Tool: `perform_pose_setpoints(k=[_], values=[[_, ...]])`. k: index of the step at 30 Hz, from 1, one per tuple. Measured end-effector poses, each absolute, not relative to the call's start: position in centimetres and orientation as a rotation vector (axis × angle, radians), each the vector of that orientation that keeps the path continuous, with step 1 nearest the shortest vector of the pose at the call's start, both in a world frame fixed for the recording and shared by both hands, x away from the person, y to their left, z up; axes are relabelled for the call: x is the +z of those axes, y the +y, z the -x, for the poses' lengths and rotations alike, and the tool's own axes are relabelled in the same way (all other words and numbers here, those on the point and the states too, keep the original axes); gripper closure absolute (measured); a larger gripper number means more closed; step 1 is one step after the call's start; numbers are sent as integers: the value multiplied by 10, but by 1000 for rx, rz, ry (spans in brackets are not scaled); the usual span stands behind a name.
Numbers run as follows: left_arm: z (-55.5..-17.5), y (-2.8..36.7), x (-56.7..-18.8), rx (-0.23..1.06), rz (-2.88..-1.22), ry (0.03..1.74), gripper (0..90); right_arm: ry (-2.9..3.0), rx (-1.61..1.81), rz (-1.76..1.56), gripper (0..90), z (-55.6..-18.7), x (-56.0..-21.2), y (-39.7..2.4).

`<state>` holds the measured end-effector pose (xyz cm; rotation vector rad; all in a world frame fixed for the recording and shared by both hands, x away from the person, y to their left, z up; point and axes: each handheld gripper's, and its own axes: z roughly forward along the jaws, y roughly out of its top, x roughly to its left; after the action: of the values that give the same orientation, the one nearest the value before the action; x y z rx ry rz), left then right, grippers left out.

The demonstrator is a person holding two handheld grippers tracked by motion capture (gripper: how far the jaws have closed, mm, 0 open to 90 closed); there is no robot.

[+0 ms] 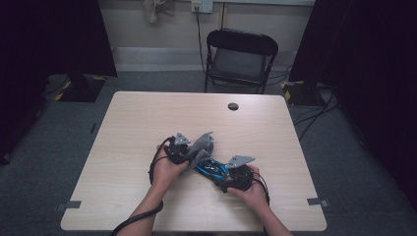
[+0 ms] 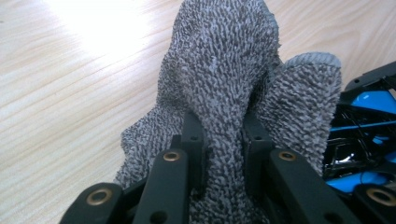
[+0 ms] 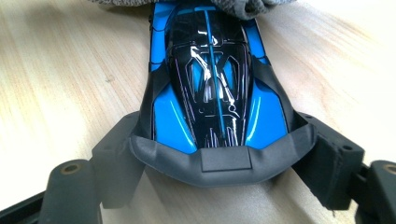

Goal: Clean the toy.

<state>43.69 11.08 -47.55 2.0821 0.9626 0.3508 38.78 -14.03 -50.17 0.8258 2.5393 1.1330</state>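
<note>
The toy car [image 1: 210,168] sits on the table [image 1: 128,123], in its near middle part, blue and black and glossy; the right gripper [image 1: 227,173] has it by the rear end, jaws spread wide on either side of the body, the dark rear wing lying between them in the right gripper view, where the car [image 3: 212,79] points away along the wood. The grey cloth [image 1: 200,147] lies just beside the car's front end, touching it; the left gripper [image 1: 189,156] is clamped tight on a bunched fold of it, and in the left gripper view the cloth [image 2: 224,70] stands up between the two black jaws, with the car [image 2: 369,135] close at its right edge.
</note>
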Motion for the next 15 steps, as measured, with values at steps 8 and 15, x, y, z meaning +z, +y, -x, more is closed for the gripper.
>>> perform_pose_setpoints(k=[8, 15], values=[[-440, 118, -478, 339, -2068, 1000, 759, 2539, 1133, -826, 239, -388, -502, -140], [-443, 126, -482, 361, -2054, 1043, 759, 2540, 1133, -826, 239, -388, -502, -140]])
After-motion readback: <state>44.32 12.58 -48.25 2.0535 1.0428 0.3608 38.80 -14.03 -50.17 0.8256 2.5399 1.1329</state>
